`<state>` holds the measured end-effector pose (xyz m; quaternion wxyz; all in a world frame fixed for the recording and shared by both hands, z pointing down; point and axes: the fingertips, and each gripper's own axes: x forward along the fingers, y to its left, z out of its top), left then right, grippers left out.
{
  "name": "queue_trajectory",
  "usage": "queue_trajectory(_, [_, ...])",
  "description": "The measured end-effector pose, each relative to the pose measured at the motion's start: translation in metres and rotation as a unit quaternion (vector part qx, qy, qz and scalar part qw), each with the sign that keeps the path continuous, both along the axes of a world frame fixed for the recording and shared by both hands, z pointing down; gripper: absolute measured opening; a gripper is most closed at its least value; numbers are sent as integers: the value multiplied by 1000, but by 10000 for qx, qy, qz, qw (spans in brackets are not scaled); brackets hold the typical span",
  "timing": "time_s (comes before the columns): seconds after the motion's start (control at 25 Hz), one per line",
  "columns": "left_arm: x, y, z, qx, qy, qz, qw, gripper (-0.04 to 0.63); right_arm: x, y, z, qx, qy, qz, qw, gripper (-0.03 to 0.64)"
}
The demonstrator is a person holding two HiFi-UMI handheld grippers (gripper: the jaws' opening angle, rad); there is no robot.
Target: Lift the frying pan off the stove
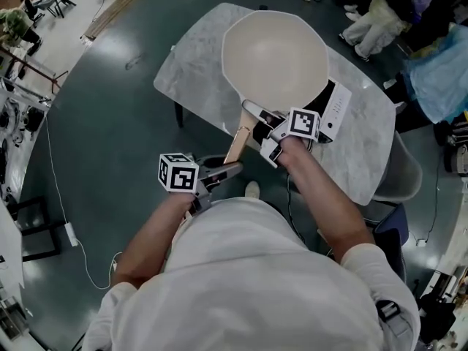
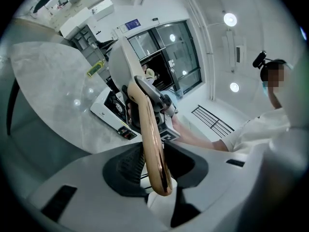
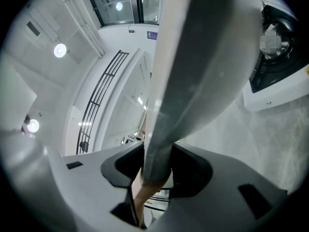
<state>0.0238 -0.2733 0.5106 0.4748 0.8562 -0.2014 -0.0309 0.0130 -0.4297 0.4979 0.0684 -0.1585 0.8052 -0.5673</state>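
A cream frying pan (image 1: 274, 57) hangs in the air over the marble table (image 1: 186, 68), raised above the white stove (image 1: 335, 110). My left gripper (image 1: 225, 171) is shut on the end of the pan's rose-gold handle (image 2: 150, 139). My right gripper (image 1: 265, 126) is shut on the grey neck of the handle (image 3: 193, 81), close to the pan's bowl. In the left gripper view the pan (image 2: 120, 64) shows edge-on, with the stove (image 2: 112, 111) beneath it. The stove's burner (image 3: 279, 57) lies apart from the pan in the right gripper view.
The marble table's near edge (image 1: 219, 126) runs just ahead of my grippers, with dark floor (image 1: 110, 123) to the left. A grey chair (image 1: 401, 174) stands at the table's right side. People sit at the far right (image 1: 380, 13).
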Motion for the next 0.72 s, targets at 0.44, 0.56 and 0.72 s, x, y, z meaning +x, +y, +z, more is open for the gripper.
queue_trajectory(0.44, [-75, 89, -21, 193, 46, -150, 9997, 133, -80, 89, -23, 182, 8, -224, 9996, 170])
queue_trajectory(0.56, [-76, 93, -26, 179, 49, -145, 9997, 133, -84, 94, -29, 167, -58, -271, 9995, 170])
queue_trajectory(0.72, [-92, 133, -23, 190, 75, -40, 9998, 133, -99, 134, -26, 162, 10, -223, 9996, 170])
